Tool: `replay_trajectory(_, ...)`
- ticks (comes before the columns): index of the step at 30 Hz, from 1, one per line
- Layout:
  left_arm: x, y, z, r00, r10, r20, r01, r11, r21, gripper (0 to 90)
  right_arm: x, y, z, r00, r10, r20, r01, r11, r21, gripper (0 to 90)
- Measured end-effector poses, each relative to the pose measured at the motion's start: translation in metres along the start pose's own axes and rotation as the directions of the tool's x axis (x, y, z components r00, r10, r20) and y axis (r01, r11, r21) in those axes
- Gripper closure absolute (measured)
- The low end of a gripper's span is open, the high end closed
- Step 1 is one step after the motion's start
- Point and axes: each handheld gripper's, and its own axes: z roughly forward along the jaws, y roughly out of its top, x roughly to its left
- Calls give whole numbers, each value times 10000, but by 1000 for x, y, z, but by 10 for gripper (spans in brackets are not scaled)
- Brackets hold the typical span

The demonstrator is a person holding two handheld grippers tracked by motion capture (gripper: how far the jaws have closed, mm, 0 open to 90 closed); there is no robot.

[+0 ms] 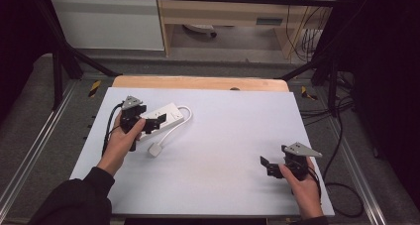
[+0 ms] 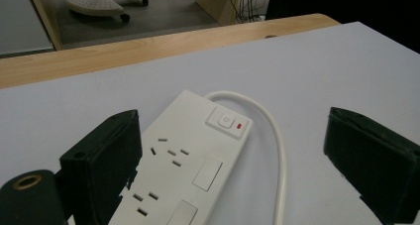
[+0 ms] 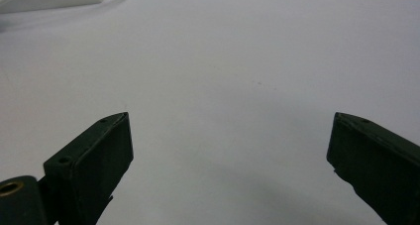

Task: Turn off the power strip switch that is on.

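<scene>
A white-topped table [image 1: 223, 150] on grey carpet [image 1: 29, 111], pale wooden cabinets [image 1: 223, 12] behind.

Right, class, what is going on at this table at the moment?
A person holds a gripper in each hand over a white table. The left gripper is open around the near end of a white power strip, whose cable loops round to a plug lying beside it. The right gripper is open above bare table, holding nothing.
</scene>
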Motion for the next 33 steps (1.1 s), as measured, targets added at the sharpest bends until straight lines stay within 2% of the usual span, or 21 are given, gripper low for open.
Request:
replay_trajectory(8, 2, -1, -23, 9999, -146, 18, 147, 9998, -105, 81, 0, 0, 0, 10000, 0, 12, 0, 10000, 11, 44)
replay_trajectory(18, 3, -6, -58, 9999, -126, -19, 125, 9992, -379, 80, 1, 0, 0, 10000, -12, 21, 12, 10000, 46, 43)
replay_trajectory(23, 5, -15, -77, 9999, -148, -12, 147, 9979, -627, 82, 0, 0, 0, 10000, -57, 21, 57, 10000, 35, 43)
replay_trajectory(28, 5, -26, -94, 9999, -125, 37, 127, 9979, -637, 83, 1, 0, 1, 10000, -63, 13, 63, 10000, 53, 43)
replay_trajectory(33, 1, -45, -109, 9994, -307, 144, 315, 9978, -588, 83, 1, 0, 1, 10000, -75, 19, 75, 10000, 53, 42)
